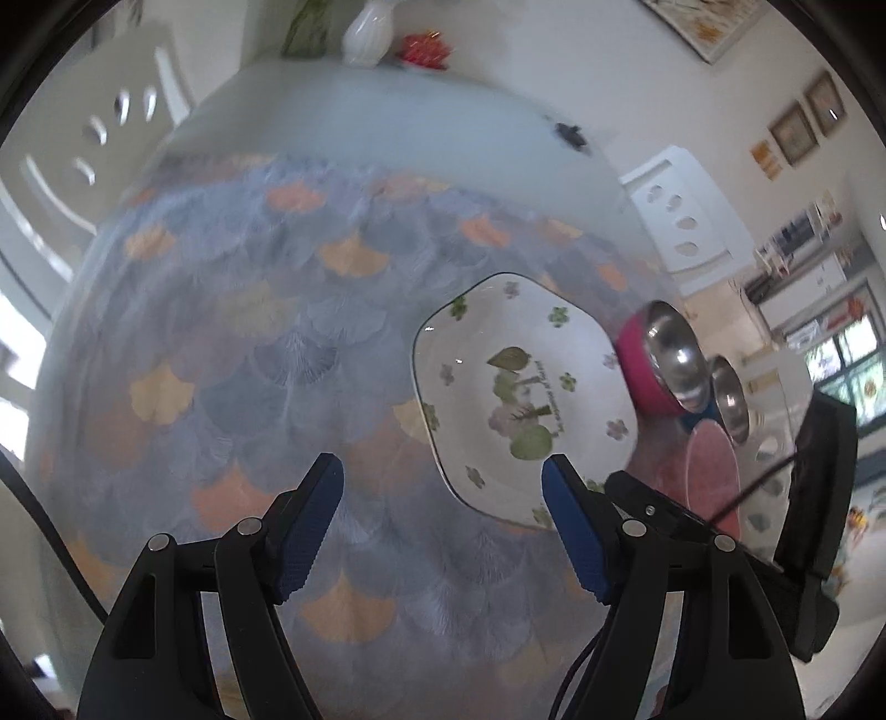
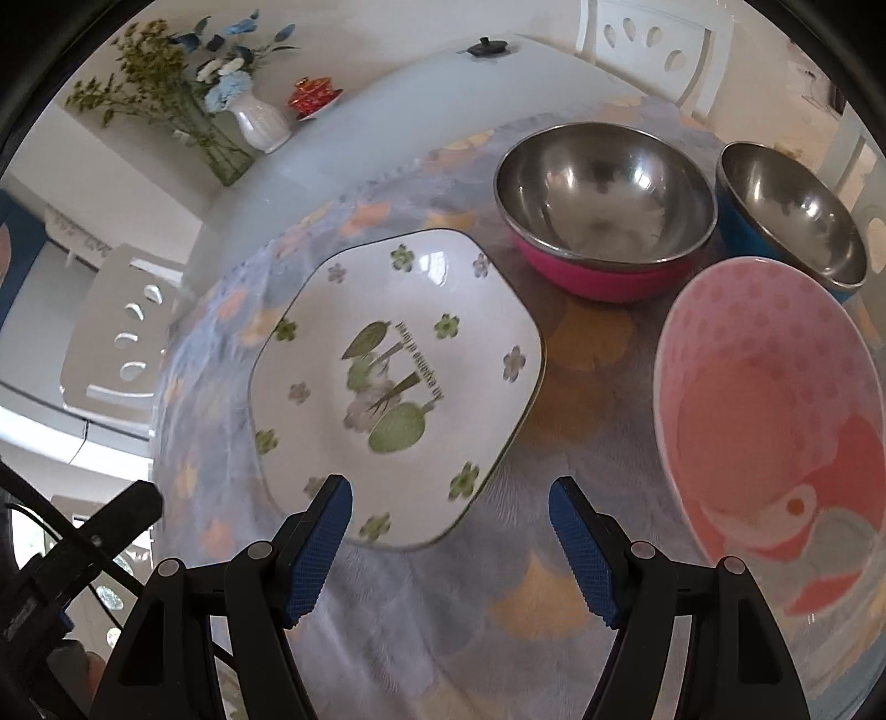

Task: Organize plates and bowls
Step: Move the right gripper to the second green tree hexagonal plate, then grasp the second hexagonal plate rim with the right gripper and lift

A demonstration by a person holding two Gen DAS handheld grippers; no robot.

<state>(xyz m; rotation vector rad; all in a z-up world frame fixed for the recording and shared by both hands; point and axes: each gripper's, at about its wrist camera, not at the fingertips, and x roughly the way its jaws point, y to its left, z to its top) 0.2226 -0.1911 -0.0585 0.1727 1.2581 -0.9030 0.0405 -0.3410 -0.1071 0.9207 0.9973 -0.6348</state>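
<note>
A white six-sided plate (image 1: 520,399) (image 2: 398,376) with green leaf and flower prints lies flat on the patterned tablecloth. Behind it stand a steel bowl with a pink outside (image 2: 603,205) (image 1: 659,360) and a steel bowl with a blue outside (image 2: 792,216) (image 1: 731,399). To its right lies a pink dotted dish with a flamingo picture (image 2: 769,410) (image 1: 714,471). My left gripper (image 1: 443,482) hangs open over the cloth, its right finger at the plate's near-left rim. The right gripper (image 2: 448,498) is open over the plate's near edge. Nothing is between either pair of fingers.
The cloth with fan shapes (image 1: 249,360) covers a pale table. At the far end stand a white vase with flowers (image 2: 260,122), a red ornament (image 2: 313,97) and a small black object (image 2: 487,47). White chairs (image 2: 122,332) (image 1: 681,221) flank the table.
</note>
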